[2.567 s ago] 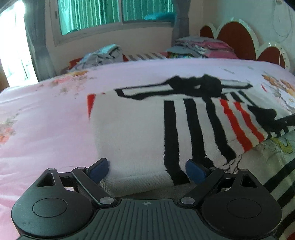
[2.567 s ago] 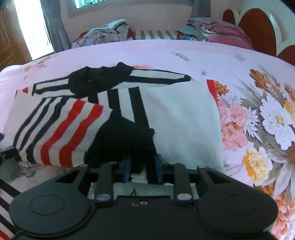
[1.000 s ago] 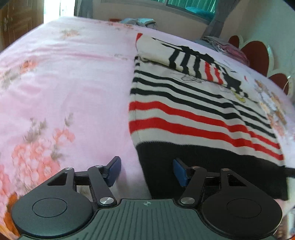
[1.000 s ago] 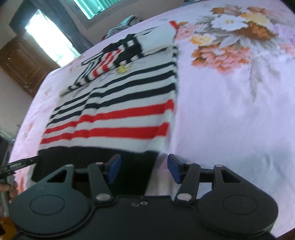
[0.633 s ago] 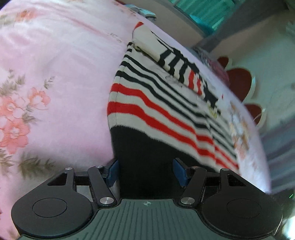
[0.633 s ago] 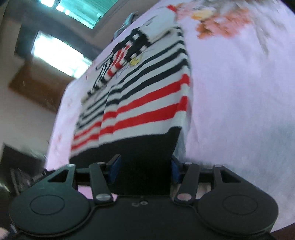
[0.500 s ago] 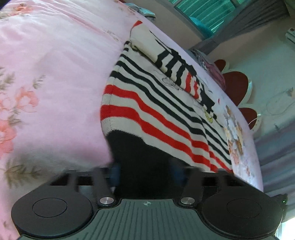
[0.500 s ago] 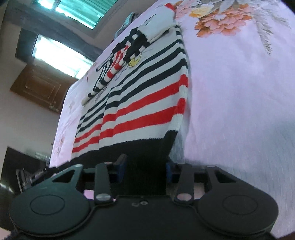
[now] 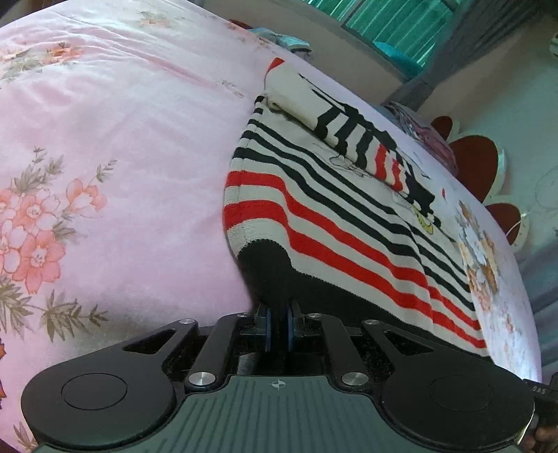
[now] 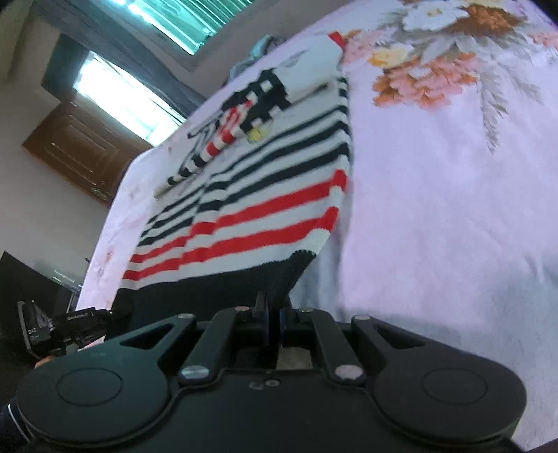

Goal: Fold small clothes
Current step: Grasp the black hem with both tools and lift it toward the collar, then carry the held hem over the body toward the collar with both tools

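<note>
Left gripper [image 9: 278, 325]: blue pads pressed together on the black hem band of the knitted sweater with black, red and cream stripes [image 9: 348, 223], jaws just finished closing, fabric pinched between them at the hem's left corner. Right gripper [image 10: 273, 319]: same story, jaws closed down in the last half second and are clamped on the black hem at the sweater's [image 10: 251, 216] right corner. Both pinch points sit on the near edge of the sweater; hem fabric bunches up into each pair of pads and lifts slightly off the sheet there. From the hem the sweater runs away from both grippers: black band, two wide red stripes, then thin black stripes on cream. At the sweater's far end the sleeves lie folded across the body, striped black and red with a black cuff [image 9: 415, 190]; a small yellow motif [image 10: 256, 136] shows just below the folded sleeves. Sweater lies flat on the pink bedsheet with a flower print [image 9: 115, 146], sheet visible on both sides of the sweater. Beyond the sweater's far end: a heap of other clothes [image 9: 422, 129] at the sheet's edge, a red scalloped headboard with pale trim [image 9: 477, 163], a window with green blinds [image 10: 178, 21], a brown wooden door [image 10: 80, 146]. Left of the sweater hem in the right wrist view, the left gripper's black body [image 10: 55, 331] is partly visible, a bit of hand under it.
</note>
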Demonstrator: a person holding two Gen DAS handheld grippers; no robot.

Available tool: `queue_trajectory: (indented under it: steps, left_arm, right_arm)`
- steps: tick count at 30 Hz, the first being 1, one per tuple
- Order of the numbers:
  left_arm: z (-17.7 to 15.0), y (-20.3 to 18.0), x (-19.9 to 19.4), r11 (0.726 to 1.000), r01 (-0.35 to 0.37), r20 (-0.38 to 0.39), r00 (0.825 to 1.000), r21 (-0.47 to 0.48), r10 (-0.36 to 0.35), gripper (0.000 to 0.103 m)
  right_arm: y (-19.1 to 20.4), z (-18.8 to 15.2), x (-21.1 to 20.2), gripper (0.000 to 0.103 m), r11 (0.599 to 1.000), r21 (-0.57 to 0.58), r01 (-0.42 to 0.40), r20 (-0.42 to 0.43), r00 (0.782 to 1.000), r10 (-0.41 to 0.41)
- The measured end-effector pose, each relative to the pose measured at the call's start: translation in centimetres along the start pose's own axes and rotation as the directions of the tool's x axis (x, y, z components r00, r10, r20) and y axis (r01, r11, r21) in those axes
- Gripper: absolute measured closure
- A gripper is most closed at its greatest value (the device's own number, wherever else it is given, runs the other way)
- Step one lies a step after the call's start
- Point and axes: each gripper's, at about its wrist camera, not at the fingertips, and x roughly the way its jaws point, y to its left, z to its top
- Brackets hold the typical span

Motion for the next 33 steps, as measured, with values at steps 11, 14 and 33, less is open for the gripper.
queue_trajectory:
  steps: [11, 14, 33]
  left_arm:
    - [-3.8, 4.0, -1.1, 0.942, 0.212, 0.093, 0.977, -0.26, -0.194, 0.05]
    - [-2.9, 3.9, -0.6, 0.931, 0.233, 0.128, 0.97, -0.281, -0.205, 0.038]
    - [-1.9, 4.8, 0.6, 0.904, 0.285, 0.144, 0.957, -0.32, -0.251, 0.082]
  right_arm:
    - [-1.3, -1.1, 0.3, 0.097, 0.998, 0.058, -0.013, -0.038, 0.999, 0.015]
    - [-1.2, -0.9, 0.3, 0.097, 0.998, 0.061, -0.01, -0.04, 0.999, 0.012]
    - [-1.6, -0.3, -0.2, 0.098, 0.992, 0.101, -0.076, 0.025, 0.997, 0.073]
